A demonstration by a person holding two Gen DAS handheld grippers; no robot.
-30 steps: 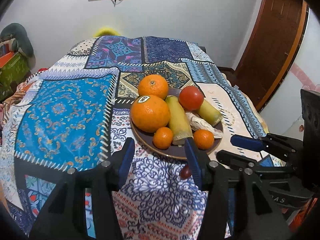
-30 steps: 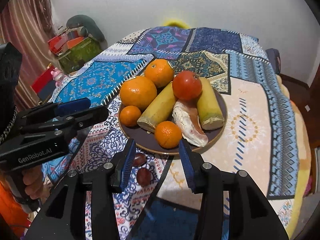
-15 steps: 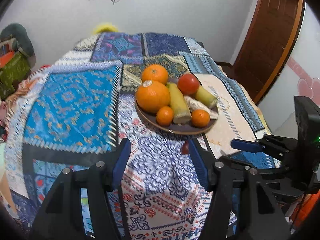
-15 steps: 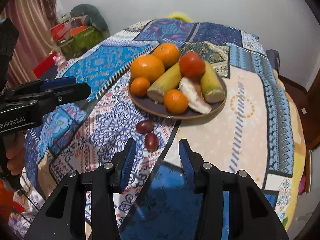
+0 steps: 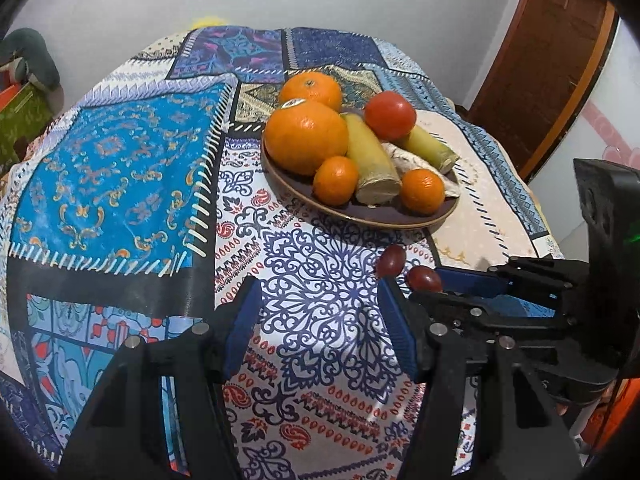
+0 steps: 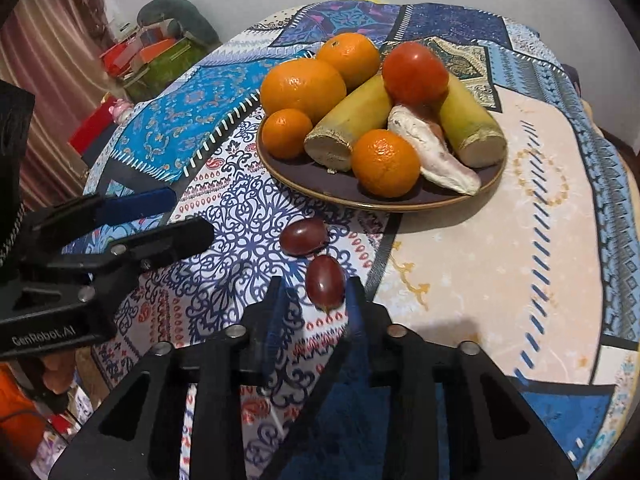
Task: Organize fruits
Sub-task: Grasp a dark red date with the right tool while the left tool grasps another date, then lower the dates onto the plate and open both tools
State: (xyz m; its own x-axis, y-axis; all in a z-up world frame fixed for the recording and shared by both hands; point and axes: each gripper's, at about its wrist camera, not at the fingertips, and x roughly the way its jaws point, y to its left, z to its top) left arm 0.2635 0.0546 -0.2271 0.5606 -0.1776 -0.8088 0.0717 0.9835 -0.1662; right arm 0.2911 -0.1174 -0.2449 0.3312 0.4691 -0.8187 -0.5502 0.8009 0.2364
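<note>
Patterned surface (image 6: 540, 220), white wall behind: one plate (image 6: 320, 184) bearing four oranges, one tomato (image 6: 414, 72), two cut stalks and one pale root; two dark red fruits lie just beside it. Your right gripper (image 6: 316, 300) has its jaws closing around the nearer red fruit (image 6: 325, 280), pads not yet pressing. Your left gripper (image 5: 320, 316) hangs half-wide, holding nothing.

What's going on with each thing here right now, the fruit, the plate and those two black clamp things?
Plate: on the tablecloth, piled with fruit.
Near grape: on the cloth, between the right gripper's fingers.
Far grape: loose on the cloth, off the plate.
Right gripper: closing around the near grape.
Left gripper: open, empty.
</note>
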